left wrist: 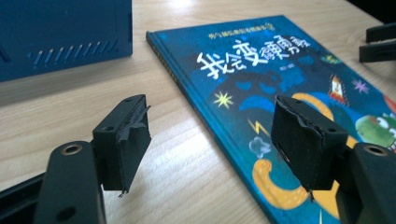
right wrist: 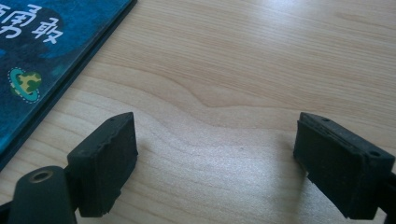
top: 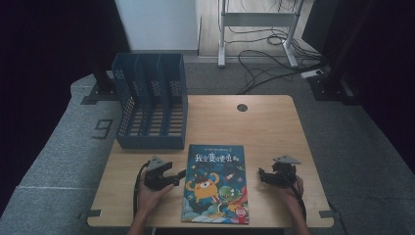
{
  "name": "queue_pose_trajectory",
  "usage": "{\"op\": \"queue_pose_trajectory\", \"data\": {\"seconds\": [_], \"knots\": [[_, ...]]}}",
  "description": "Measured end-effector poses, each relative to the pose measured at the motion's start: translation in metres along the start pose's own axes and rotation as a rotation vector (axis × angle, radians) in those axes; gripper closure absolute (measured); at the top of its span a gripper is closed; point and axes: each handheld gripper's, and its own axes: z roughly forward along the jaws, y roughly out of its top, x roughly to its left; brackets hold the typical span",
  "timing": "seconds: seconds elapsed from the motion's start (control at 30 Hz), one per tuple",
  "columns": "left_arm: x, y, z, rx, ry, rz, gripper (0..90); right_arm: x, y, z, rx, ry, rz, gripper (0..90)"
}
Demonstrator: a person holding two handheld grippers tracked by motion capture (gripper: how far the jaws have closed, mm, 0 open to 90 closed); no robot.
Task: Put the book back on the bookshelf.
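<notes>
1 blue file rack (top: 150, 105) with 3 slots, upright at the table's (top: 274, 127) far left. 1 picture book (top: 216, 183), blue cover with cartoon monsters, lying flat and closed at the near middle, just in front of the rack's right corner. 2 handheld grippers, 1 per hand, each with 2 black jaws.

Left gripper (top: 180, 175), left of the book, pointing right at its left edge. In the left gripper view (left wrist: 212, 140) jaws stand well apart, nothing pinched: 1 pad over bare wood, the other over the book's cover, so the book's long left edge runs between them. Can't tell if the pad over the cover touches it. The rack's blue base (left wrist: 65, 37) sits at upper left in that view.

Right gripper (top: 263, 177), right of the book, a strip of bare table between, aimed left toward the book's right edge. In the right gripper view (right wrist: 215, 151) jaws wide open, empty, low over bare wood; the book's (right wrist: 42, 51) corner lies at upper left, apart from both pads.
</notes>
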Motion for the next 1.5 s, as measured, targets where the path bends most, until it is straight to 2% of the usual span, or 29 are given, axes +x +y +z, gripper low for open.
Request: {"op": "queue_pose_trajectory", "data": {"seconds": [0.17,0.27,0.43,0.53,0.63,0.8,1.07,1.17,1.27,1.33,1.4,1.5], "knots": [[-0.006,0.002,0.000,-0.006,-0.011,0.013,28.0,0.000,-0.001,-0.001,-0.005,-0.010,0.005,15.7],[-0.010,0.000,0.001,0.003,-0.014,0.028,27.9,0.000,-0.002,-0.002,-0.004,-0.015,0.012,14.5],[-0.015,-0.002,-0.002,0.003,-0.005,0.042,27.6,-0.001,0.002,0.002,0.002,-0.016,0.009,12.4],[-0.016,-0.003,0.000,0.012,-0.008,0.039,27.6,-0.001,0.003,0.003,0.002,-0.021,0.014,12.5],[-0.017,-0.006,0.003,0.031,0.007,0.048,27.5,-0.001,0.004,0.005,0.002,-0.029,0.020,12.6],[-0.017,-0.006,0.000,0.024,0.006,0.039,27.3,0.000,0.005,0.005,0.001,-0.038,0.030,13.3],[-0.015,-0.006,-0.001,0.021,0.003,0.031,27.3,0.002,0.005,0.005,-0.009,-0.041,0.003,14.9],[-0.017,-0.006,0.000,0.030,-0.001,0.036,27.2,0.005,0.004,0.003,-0.030,-0.100,-0.019,18.8],[-0.018,-0.007,0.000,0.031,0.001,0.036,26.9,0.006,0.004,0.003,-0.034,-0.099,-0.018,21.9],[-0.019,-0.007,0.000,0.031,0.006,0.037,26.7,0.005,0.004,0.003,-0.027,-0.071,0.000,20.9],[-0.019,-0.007,0.000,0.022,0.033,0.036,27.1,0.005,0.004,0.003,-0.034,-0.069,0.017,20.8],[-0.020,-0.007,-0.002,0.020,0.031,0.027,27.2,0.004,0.007,0.001,-0.037,-0.047,0.042,20.3]]}}
